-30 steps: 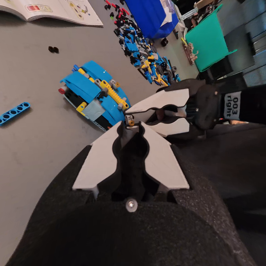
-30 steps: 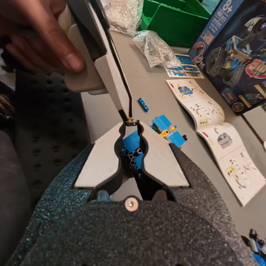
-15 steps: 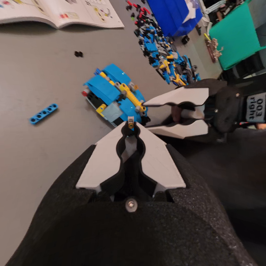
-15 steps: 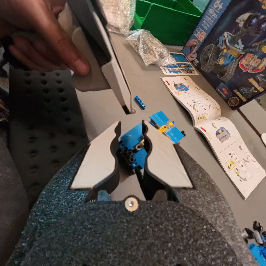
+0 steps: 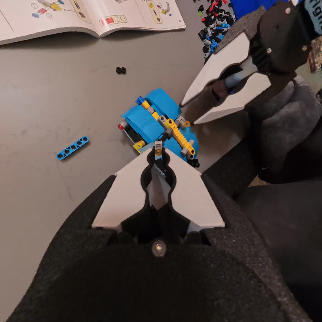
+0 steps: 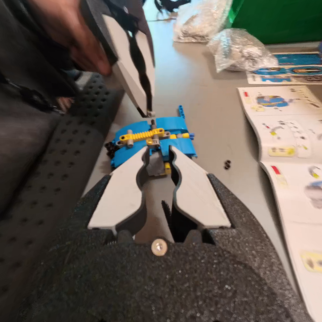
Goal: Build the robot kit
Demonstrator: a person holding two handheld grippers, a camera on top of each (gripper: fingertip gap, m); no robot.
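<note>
The grey worktop (image 5: 52,87) carries an open instruction booklet (image 5: 87,17) along its far edge and a heap of loose parts (image 5: 214,26) off to one side. Near the middle lies the blue brick model (image 5: 144,120), a yellow toothed bar across its top.

The right gripper (image 6: 159,149) hangs just over the model's near end. Its jaws stand moderately apart with nothing between them. The left gripper (image 5: 158,151) has its jaws pinched onto a small grey-and-orange piece (image 5: 158,148), held just above the model and not touching it. A blue holed beam (image 5: 72,148) and a black double connector (image 5: 121,70) lie apart on bare worktop.

A second ago both grippers met at that small piece, the right one's jaws closed at it. Now the right has let go and drawn back, and the left alone carries the piece over the model.
</note>
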